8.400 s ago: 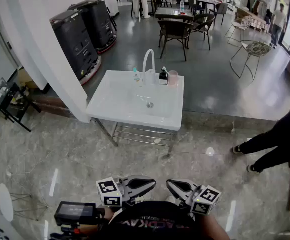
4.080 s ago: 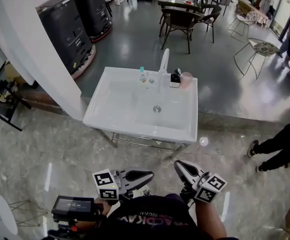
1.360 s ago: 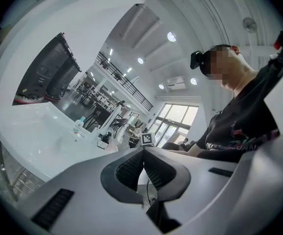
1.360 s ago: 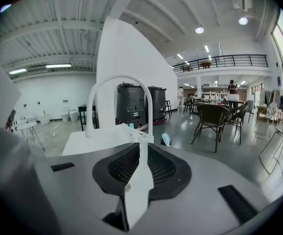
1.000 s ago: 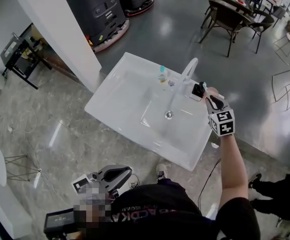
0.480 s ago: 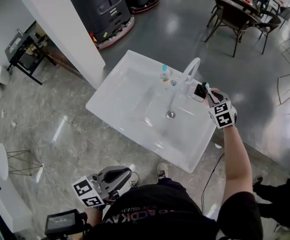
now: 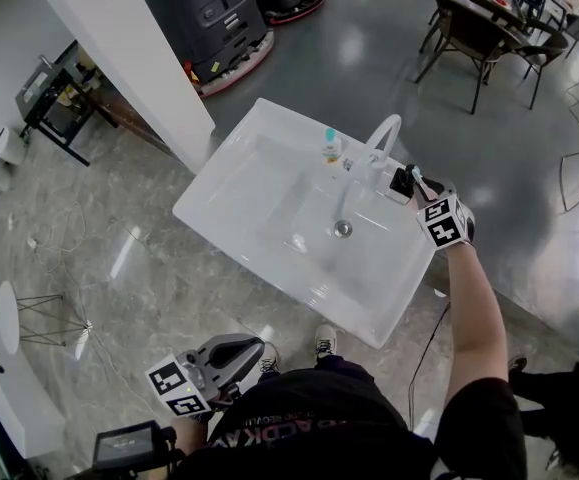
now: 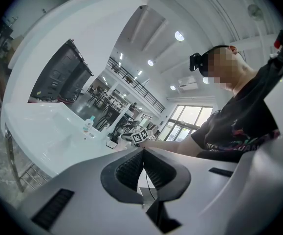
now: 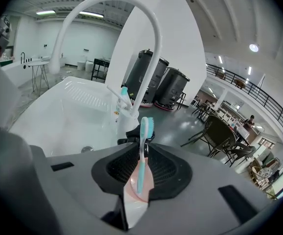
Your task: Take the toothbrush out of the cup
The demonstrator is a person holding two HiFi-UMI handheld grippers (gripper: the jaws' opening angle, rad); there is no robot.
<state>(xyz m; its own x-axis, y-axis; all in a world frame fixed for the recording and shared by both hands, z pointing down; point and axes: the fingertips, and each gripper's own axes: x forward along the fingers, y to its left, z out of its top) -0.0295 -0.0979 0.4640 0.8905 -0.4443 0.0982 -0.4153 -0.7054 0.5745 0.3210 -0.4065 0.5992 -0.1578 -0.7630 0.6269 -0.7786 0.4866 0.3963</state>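
A teal and white toothbrush (image 9: pixel 145 129) stands upright between the jaws of my right gripper (image 9: pixel 142 148), which is shut on its handle. Its lower end dips into the pink cup (image 9: pixel 134 204), seen in the gap below the jaws. In the head view the right gripper (image 7: pixel 424 190) reaches over the back right corner of the white sink (image 7: pixel 259 198), with the toothbrush (image 7: pixel 416 178) sticking up from it. My left gripper (image 7: pixel 249 348) hangs low beside my body, well short of the sink. The left gripper (image 8: pixel 142 153) is shut and holds nothing.
A tall white faucet (image 7: pixel 381 136) arches over the basin, with a small teal-capped bottle (image 7: pixel 332 146) to its left and a black object (image 7: pixel 401 181) beside the cup. A white pillar (image 7: pixel 119 38) and black machines (image 7: pixel 209 13) stand behind; chairs (image 7: pixel 479 38) at the far right.
Seconds ago both grippers hung low, far from the sink. The right arm reached out to the cup. Over the last half second it has barely shifted.
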